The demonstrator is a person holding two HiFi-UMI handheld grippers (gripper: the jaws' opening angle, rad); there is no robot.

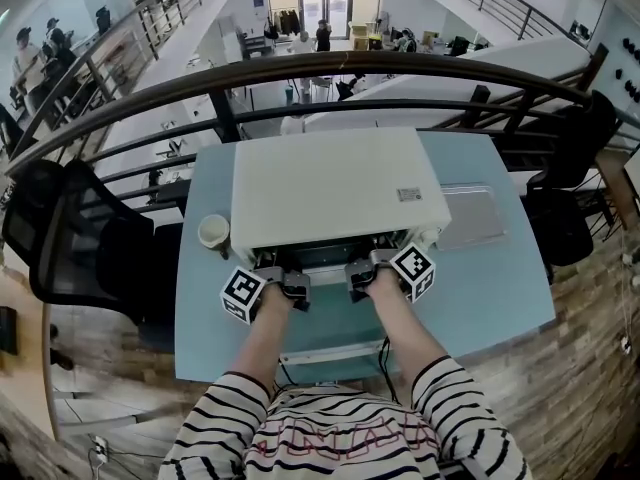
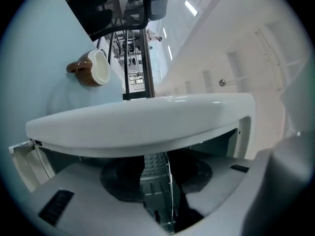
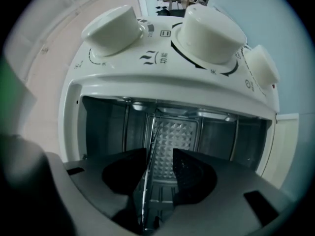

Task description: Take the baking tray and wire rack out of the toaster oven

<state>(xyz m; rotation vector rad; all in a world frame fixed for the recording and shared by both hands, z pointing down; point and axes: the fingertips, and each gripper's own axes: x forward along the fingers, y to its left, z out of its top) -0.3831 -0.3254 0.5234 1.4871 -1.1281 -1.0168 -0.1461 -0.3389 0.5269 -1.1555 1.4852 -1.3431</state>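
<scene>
Metal edge [image 3: 150, 149] inside the open toaster oven [image 1: 335, 193], set up for a two-handed pull.
Rack or tray, I cannot tell; it stands between the half-parted jaws of left gripper [image 2: 157, 173] and right gripper [image 3: 160, 166], not yet pinched, probably so it slides out level.

Left gripper [image 1: 296, 286]: you hold it level, jaws partly apart.
Right gripper [image 1: 358, 276]: level alongside, jaws partly apart too.
</scene>
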